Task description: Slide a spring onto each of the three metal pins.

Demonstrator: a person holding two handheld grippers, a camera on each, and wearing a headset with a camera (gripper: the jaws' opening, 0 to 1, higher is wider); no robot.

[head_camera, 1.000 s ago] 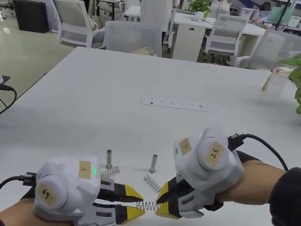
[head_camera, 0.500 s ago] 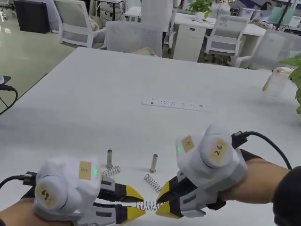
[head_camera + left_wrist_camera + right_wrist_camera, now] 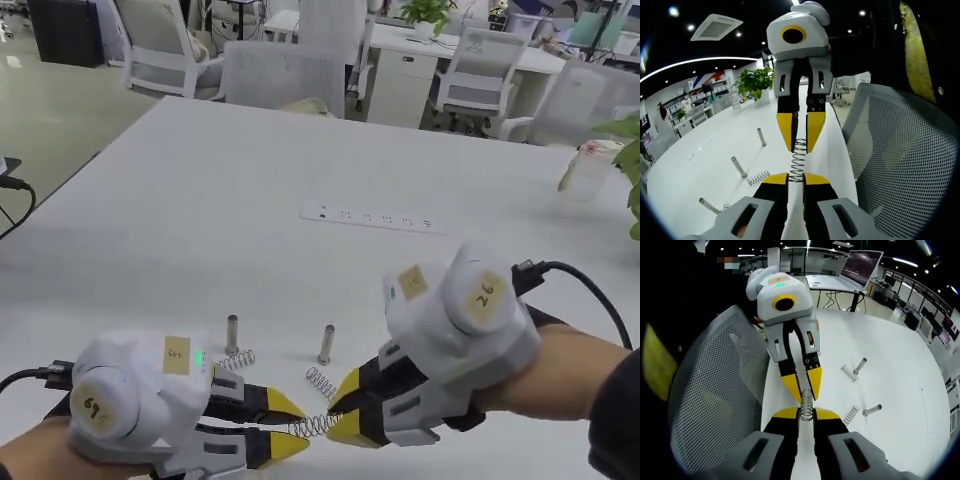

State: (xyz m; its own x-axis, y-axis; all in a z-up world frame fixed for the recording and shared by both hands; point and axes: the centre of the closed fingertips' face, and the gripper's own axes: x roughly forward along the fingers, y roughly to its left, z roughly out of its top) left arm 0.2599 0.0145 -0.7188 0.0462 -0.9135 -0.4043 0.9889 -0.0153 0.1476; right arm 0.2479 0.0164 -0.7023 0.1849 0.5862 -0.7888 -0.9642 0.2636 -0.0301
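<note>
Reads "26" on round yellow sticker (image 3: 485,292) atop right gripper (image 3: 338,415); reads "69" on round label (image 3: 95,407) atop left gripper (image 3: 300,428).

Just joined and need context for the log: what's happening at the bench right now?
A person holds one spring between the left tongs and right tongs, each shut on one end. In the head view the left pin and right pin stand bare, and loose springs lie beside them.

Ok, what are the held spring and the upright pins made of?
Spring: thin coiled wire, probably steel, judging by its silvery glint. Pins: apparently metal, smooth grey cylinders with a dull sheen; the alloy can't be told.
</note>
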